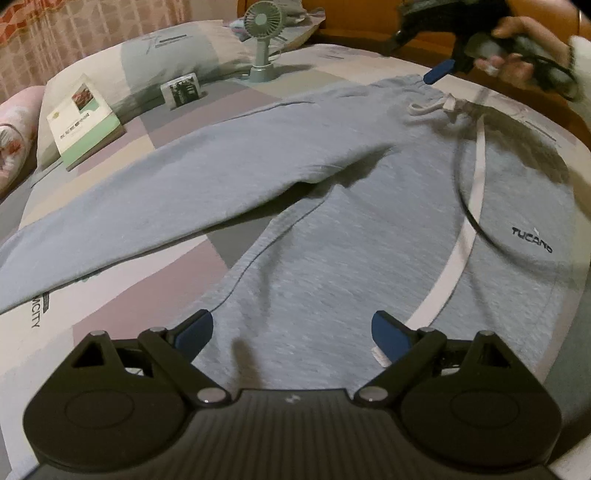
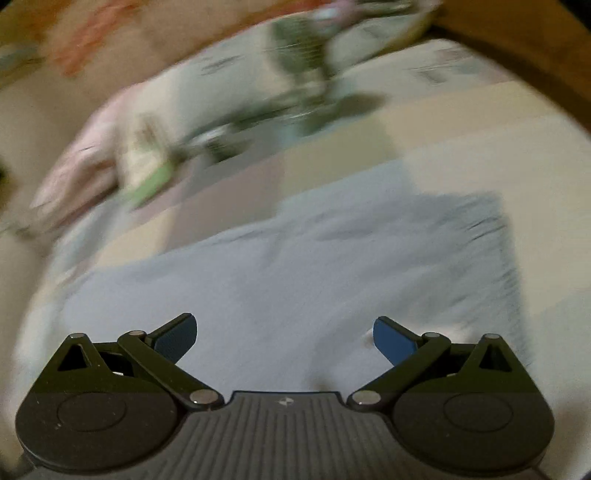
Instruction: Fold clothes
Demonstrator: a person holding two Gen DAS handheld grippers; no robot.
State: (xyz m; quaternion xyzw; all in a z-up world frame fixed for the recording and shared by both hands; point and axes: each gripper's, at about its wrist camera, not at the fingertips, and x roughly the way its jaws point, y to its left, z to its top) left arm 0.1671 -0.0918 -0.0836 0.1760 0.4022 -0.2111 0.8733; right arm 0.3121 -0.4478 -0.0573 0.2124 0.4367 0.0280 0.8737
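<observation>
I am in a home bedroom: a bed (image 1: pixel 122 302) with patchwork sheets, a pillow (image 1: pixel 166 62), a small fan (image 1: pixel 264 40) and a book (image 1: pixel 86 118) (wooden bedframe (image 1: pixel 351 35) behind).

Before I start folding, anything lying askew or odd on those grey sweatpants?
Yes. The sweatpants lie with legs splayed apart in a V rather than together, and the white drawstring trails loose down the front from the waistband. Both grippers, left and right, are open and hold nothing. The right wrist view is motion-blurred.
</observation>
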